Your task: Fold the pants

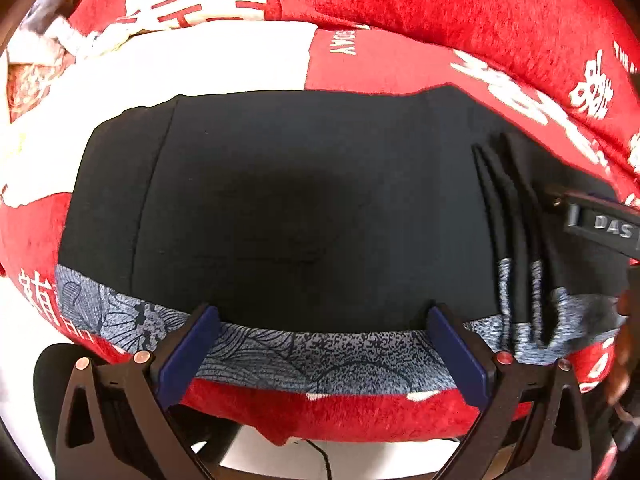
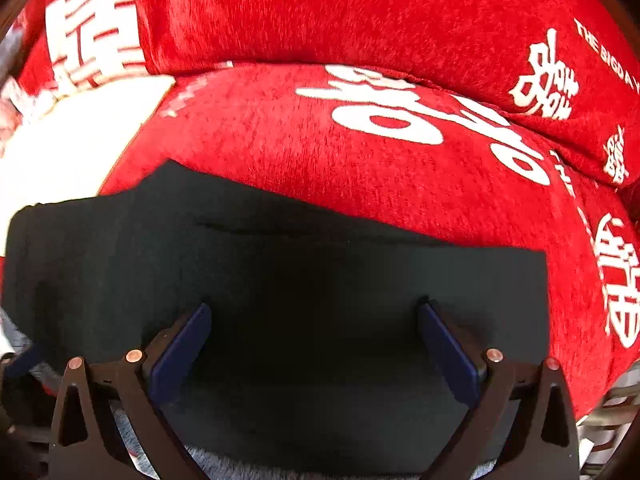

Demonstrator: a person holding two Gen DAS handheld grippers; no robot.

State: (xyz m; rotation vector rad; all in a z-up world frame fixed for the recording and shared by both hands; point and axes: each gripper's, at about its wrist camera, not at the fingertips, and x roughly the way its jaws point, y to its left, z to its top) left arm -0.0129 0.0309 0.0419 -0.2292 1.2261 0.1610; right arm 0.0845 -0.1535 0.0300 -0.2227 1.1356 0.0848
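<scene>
Pants [image 1: 304,200] lie folded ahead, long axis left-right; your left gripper [image 1: 320,316] & right gripper [image 2: 314,312] both gape wide, holding nothing.

Home setting, most likely a bedroom or living room: the work surface is a soft, plush red blanket [image 2: 400,184] printed with large white Chinese characters and some English lettering (partly legible, "THE BIG DAY"), spread over a cushioned, rounded base. A second fold of the same red fabric [image 1: 460,4] is heaped behind it, with crumpled pale bedding or clothing [image 1: 36,60] at the far left edge. No bench, tools or shelving.
</scene>
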